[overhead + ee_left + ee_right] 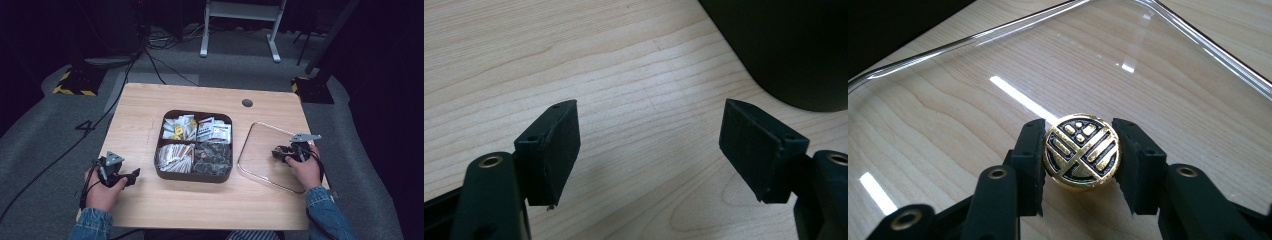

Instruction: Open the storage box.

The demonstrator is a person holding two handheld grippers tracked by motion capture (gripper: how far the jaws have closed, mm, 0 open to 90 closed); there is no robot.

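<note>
Keep the right gripper [1081,165] clamped squarely on the lid's gold knob [1081,152], lifting the clear lid [267,155] level toward the compartment box [194,175] while the left gripper [649,150] waits, jaws apart.

Round gold-and-black metal knob [1081,151]: glossy, embossed. Clear square lid [998,75]: smooth, glassy, reflective. Pale wood-grain tabletop [574,60]: matt. Black plastic right tongs [1081,165]: matt, rough-edged pads. Dark brown compartment tray [165,172]: smooth, dull.

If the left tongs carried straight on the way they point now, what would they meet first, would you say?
Probably the dark box: the open left tongs hover over bare table, and the box's rounded corner lies ahead to one side.
</note>
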